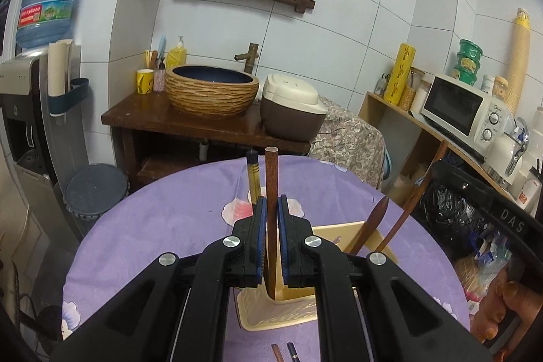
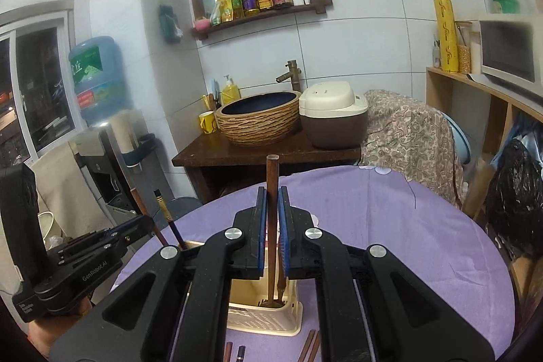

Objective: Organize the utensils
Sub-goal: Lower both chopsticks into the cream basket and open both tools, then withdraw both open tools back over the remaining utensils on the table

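Left wrist view: left gripper (image 1: 271, 202) jaws nearly closed, clamping an upright brown wooden chopstick (image 1: 271, 172), tip down in the cream slatted plastic utensil holder (image 1: 281, 311) on the purple-clothed worktop (image 1: 163, 226). Right gripper (image 2: 272, 192) jaws likewise pinching a brown wooden stick (image 2: 272, 172) into the holder. Seemingly partway: loose chopsticks (image 2: 312, 345) lying on the cloth, not yet stowed. Compartments hidden behind gripper bodies.

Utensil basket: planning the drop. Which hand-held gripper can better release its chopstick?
Right, probably: the right hand-held gripper holds its chopstick upright, tip inside the basket; the left hand-held gripper's stick meets a wall.
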